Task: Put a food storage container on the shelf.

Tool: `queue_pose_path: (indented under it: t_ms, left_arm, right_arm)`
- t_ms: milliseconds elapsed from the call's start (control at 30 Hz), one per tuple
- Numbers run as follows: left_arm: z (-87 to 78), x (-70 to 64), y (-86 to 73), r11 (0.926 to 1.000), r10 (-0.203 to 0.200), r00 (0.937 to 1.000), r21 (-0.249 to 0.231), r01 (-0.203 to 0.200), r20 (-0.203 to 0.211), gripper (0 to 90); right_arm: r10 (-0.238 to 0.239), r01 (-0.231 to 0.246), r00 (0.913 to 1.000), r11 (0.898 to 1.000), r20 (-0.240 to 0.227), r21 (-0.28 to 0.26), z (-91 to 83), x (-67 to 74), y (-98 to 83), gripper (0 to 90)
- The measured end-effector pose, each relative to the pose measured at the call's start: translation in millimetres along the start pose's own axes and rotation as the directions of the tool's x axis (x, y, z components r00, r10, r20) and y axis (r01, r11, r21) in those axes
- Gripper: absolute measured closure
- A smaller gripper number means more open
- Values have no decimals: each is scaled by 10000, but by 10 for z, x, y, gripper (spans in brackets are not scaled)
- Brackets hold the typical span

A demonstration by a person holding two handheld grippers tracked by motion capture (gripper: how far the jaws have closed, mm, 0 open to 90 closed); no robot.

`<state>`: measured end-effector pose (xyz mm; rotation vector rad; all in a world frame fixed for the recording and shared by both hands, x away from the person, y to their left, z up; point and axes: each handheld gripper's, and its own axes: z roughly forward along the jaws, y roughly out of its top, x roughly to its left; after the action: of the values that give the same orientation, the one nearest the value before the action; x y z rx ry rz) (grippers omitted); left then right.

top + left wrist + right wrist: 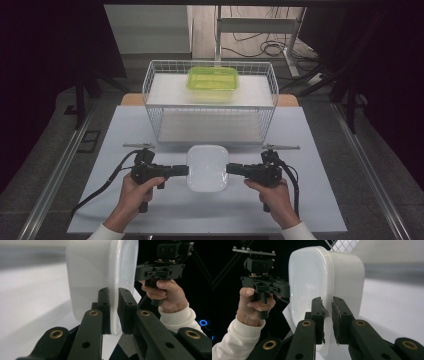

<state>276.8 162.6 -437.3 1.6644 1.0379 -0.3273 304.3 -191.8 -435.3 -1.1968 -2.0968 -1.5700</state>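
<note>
The white box (207, 168) hangs between the two hands, its left rim clamped by the left gripper (184, 170), its right rim by the right gripper (231, 168).

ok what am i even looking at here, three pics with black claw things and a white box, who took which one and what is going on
No robot here: a person holds a hand-operated two-jaw tool in each hand. The high view looks down on the table. There the left gripper and right gripper pinch opposite edges of a white container. The other two pictures come from cameras riding on the tools, looking along their own black jaws. The left gripper view shows its jaws clamped on the container's rim, with the other hand beyond; the right gripper view mirrors that. Farther back on the table stands a white wire basket with a green container on its upper shelf.
</note>
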Motion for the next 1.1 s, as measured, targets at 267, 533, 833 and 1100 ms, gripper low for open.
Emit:
queue_pose_path:
  t_ms: [267, 533, 833, 1100]
  left_arm:
    - [-52, -139, 263, 9977, 614, 9981, -273, -616, -70, 814]
    - [-134, -254, 475, 9924, 1115, 9937, -521, -1118, -84, 814]
    - [-230, -332, 645, 9862, 1472, 9889, -743, -1481, -173, 814]
    - [-326, -437, 900, 9776, 1843, 9826, -994, -1857, -226, 814]
  right_arm:
    - [-529, 533, 9985, 9978, 119, -388, -106, 107, 261, 796]
    - [-1053, 1068, 9941, 9923, 279, -623, -188, 250, 497, 796]
    - [-1443, 1468, 9888, 9865, 391, -727, -210, 384, 700, 795]
    - [-1768, 1807, 9832, 9781, 455, -1036, -255, 502, 943, 795]
